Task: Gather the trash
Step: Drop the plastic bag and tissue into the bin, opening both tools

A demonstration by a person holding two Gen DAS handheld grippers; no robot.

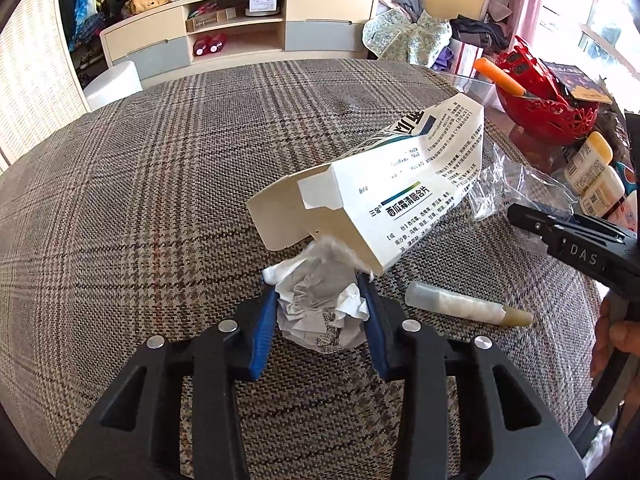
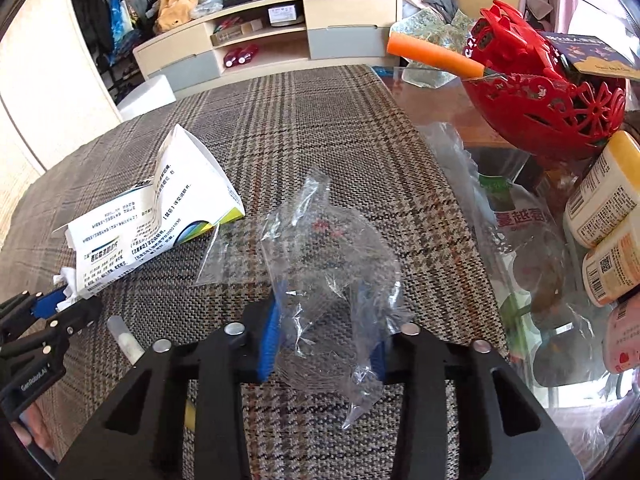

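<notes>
At lower centre of each view, we pinch trash ready for carrying off: left gripper [image 1: 322,300] clamps crumpled paper [image 1: 320,312]; right gripper [image 2: 328,320] squeezes clear plastic wrap [image 2: 332,276] above the plaid cloth [image 2: 320,120].

1. My left hand-held gripper [image 1: 322,300] points toward 12 o'clock, blue fingers [image 1: 262,328] clamped on what they hold.
2. My right hand-held gripper [image 2: 326,328] sits at its 3 o'clock, likewise clamped.
</notes>
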